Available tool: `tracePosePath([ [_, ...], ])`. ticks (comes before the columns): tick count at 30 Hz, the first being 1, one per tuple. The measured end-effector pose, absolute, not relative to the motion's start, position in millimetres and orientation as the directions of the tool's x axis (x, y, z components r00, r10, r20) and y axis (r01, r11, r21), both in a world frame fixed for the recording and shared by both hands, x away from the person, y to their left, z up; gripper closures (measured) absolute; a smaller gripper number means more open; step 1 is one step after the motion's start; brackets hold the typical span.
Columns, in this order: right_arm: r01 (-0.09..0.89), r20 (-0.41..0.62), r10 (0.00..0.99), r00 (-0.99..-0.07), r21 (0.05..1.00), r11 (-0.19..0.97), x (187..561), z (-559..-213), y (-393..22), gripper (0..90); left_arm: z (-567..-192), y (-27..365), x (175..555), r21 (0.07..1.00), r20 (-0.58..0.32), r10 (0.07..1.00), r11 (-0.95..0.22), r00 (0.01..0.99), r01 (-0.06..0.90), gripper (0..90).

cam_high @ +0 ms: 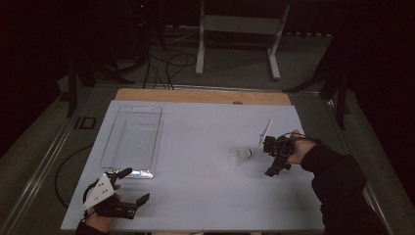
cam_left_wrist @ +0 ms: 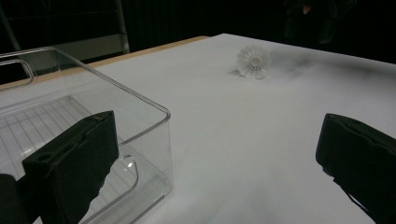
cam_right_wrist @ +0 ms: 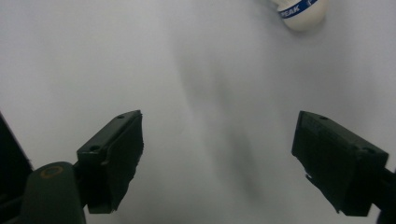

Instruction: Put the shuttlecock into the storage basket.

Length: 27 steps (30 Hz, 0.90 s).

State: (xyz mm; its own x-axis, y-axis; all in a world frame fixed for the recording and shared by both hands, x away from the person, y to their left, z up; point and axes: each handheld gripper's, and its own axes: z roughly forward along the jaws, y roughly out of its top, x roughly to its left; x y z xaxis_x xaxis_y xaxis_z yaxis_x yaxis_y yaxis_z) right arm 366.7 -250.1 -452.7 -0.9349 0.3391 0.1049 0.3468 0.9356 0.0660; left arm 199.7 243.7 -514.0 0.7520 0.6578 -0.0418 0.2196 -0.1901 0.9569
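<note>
A white shuttlecock [cam_high: 241, 154] lies on its side on the white table cover [cam_high: 205, 196], right of centre. My right gripper [cam_high: 269, 156] hovers just right of it, open, nothing between its jaws. In the right gripper view the shuttlecock's cork [cam_right_wrist: 301, 11], with a blue band, sits at the top edge, ahead of the open gripper [cam_right_wrist: 217, 158]. A clear plastic tray [cam_high: 132, 139] stands empty at the left. My left gripper [cam_high: 134, 186] is open near the tray's front corner. In the left gripper view the tray [cam_left_wrist: 140, 100] is at the left and the shuttlecock [cam_left_wrist: 253, 61] lies far ahead.
A strip of wooden tabletop [cam_high: 200, 95] shows beyond the cover's far edge. Behind the table, a metal stand [cam_high: 240, 29] and cables [cam_high: 166, 63] are on the floor. Dark tripod legs [cam_high: 337, 88] stand at the back right.
</note>
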Motion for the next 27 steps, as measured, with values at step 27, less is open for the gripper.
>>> tracePosePath([
  [27, 0.083, -0.005, 0.083, -0.997, 0.086, 0.993, 395.6, -470.2, -220.8, 13.5, -514.8, 243.1, 200.1, 0.957, -0.046, 0.651, -0.19, 0.758, 0.221, 0.0],
])
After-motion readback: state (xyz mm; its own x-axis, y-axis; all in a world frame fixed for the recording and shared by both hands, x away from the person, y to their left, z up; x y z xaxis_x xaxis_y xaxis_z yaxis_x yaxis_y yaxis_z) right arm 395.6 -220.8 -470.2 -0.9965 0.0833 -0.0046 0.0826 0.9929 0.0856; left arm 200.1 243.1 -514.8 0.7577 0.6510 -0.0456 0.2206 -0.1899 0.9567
